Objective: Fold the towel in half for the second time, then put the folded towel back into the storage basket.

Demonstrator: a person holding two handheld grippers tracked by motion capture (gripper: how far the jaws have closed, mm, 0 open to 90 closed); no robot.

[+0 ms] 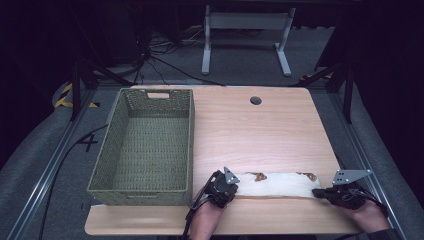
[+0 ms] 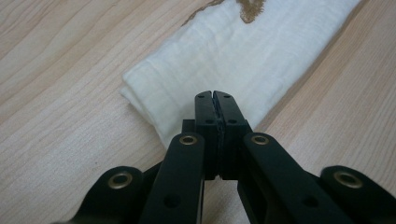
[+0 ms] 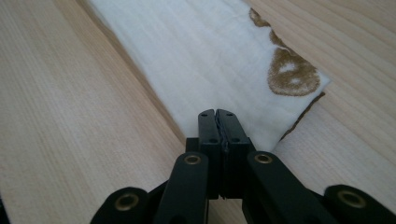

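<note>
From the high view, your left gripper (image 1: 234, 186) and right gripper (image 1: 320, 192) each sit at one end of the folded cloth (image 1: 275, 183), which lies along the table's (image 1: 260, 130) near edge, long axis running left to right beside the basket (image 1: 145, 145). In the left gripper view the jaws are pressed together on the cloth's (image 2: 224, 56) end; lift evenly. In the right gripper view they pinch the cloth's (image 3: 205, 51) near edge likewise; keep it taut.

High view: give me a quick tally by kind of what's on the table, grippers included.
Woven green basket: 1
Folded white cloth with brown print: 1
Grippers: 2, left gripper and right gripper, each with fingers shut on an end of the cloth
Total: 4
</note>
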